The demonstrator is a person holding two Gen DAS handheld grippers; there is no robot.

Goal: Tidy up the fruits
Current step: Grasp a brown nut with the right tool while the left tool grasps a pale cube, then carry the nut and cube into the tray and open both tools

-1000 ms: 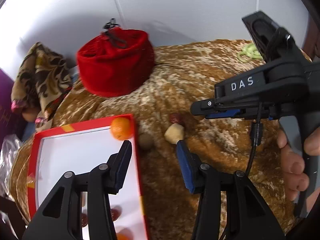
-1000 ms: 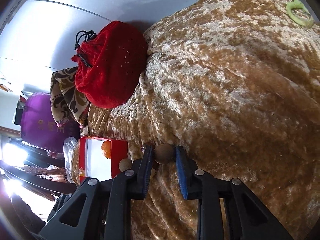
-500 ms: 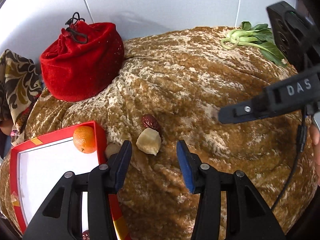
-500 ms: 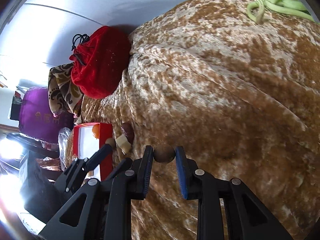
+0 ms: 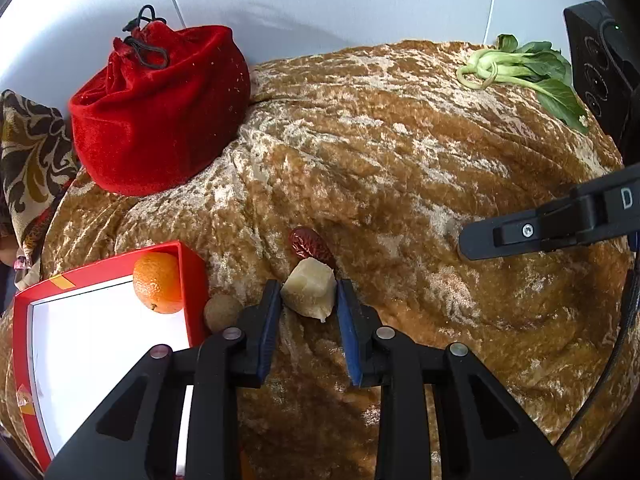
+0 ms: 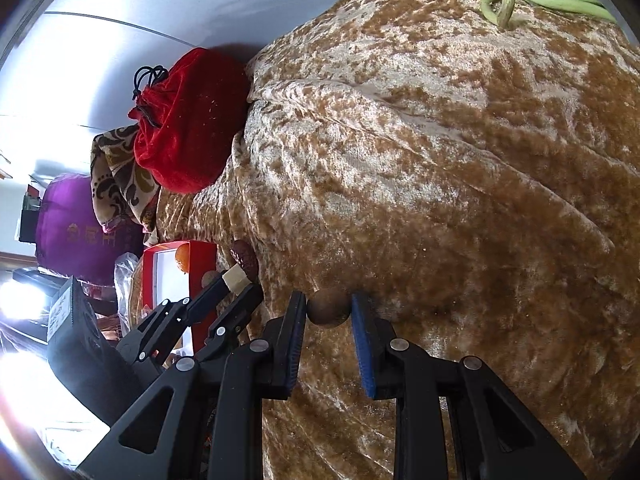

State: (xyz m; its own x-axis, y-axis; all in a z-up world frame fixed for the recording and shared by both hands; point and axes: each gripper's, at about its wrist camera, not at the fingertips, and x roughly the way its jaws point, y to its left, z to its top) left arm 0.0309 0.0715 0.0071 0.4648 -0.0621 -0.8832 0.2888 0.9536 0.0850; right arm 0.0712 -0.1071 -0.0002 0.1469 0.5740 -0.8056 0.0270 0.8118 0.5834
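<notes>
**Both grippers at small pieces beside the red box**

The red box (image 5: 192, 276) with its white floor sits at the near left edge of the brown velvet cloth (image 5: 400, 168). Inside it, an orange (image 5: 157, 288) rests in the far right corner against the wall. Just outside that wall lies a round tan fruit (image 5: 222, 312), touching or nearly touching the box.

My left gripper (image 5: 308, 300) brackets a pale cut chunk (image 5: 310, 292); its blue pads sit right at the chunk's sides, though I cannot tell whether they are pressing on it. A wrinkled red date (image 5: 310, 244) lies just behind the chunk, touching it.

My right gripper (image 6: 329, 307) is clamped on a small brown round fruit (image 6: 328, 307), pads against both sides, low over the cloth.

The left view alone shows the green leafy vegetable (image 5: 528, 72) whole, leaves included, at the far right; the right view catches only its stalks. The right view alone shows a purple bag (image 6: 76, 228) beyond the patterned fabric (image 6: 120, 176). The red velvet pouch (image 5: 160, 108), drawstring tied, appears in both.
</notes>
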